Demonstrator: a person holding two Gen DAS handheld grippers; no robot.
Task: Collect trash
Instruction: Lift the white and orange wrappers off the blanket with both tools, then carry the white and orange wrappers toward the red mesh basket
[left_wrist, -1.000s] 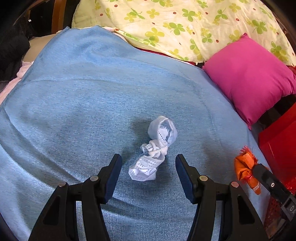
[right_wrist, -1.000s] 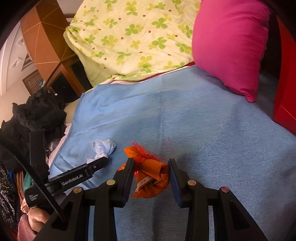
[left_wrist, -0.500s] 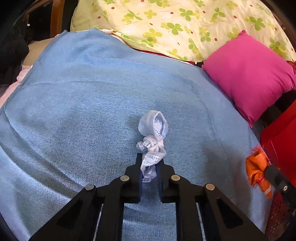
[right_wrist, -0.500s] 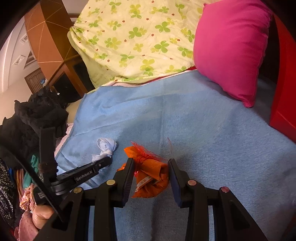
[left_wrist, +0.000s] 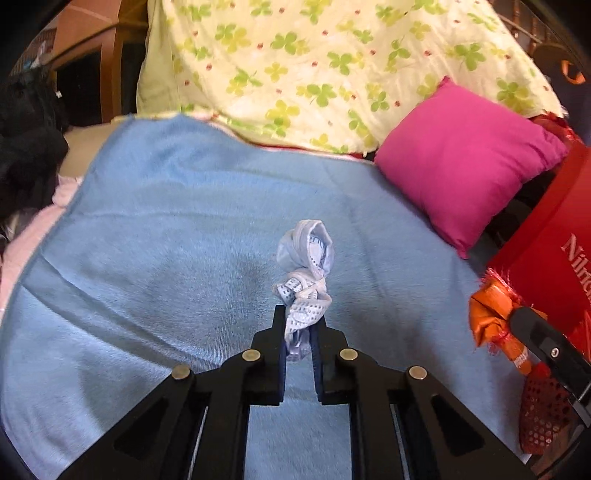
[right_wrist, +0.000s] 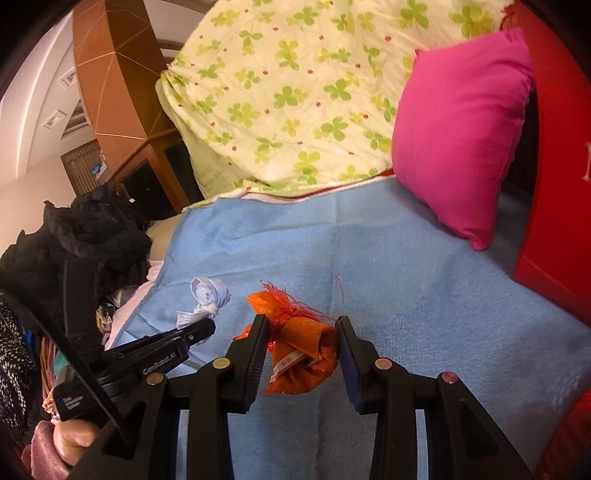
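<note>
My left gripper (left_wrist: 299, 325) is shut on the lower end of a crumpled white and pale blue wrapper (left_wrist: 306, 266), held up over the blue blanket (left_wrist: 166, 240). The same wrapper (right_wrist: 207, 295) and the left gripper (right_wrist: 199, 328) show at the left of the right wrist view. My right gripper (right_wrist: 301, 332) is shut on a crumpled orange wrapper with red netting (right_wrist: 299, 350), held above the blanket (right_wrist: 406, 295). That orange wrapper (left_wrist: 495, 317) shows at the right edge of the left wrist view.
A pink pillow (left_wrist: 465, 166) and a clover-print quilt (left_wrist: 332, 66) lie at the back. A red bag (left_wrist: 554, 251) stands at the right, also in the right wrist view (right_wrist: 557, 166). Dark clothes (right_wrist: 81, 236) are piled at the left.
My left gripper closed on the white wrapper and lifted it off the blanket. My right gripper kept its hold on the orange wrapper and rose slightly.
</note>
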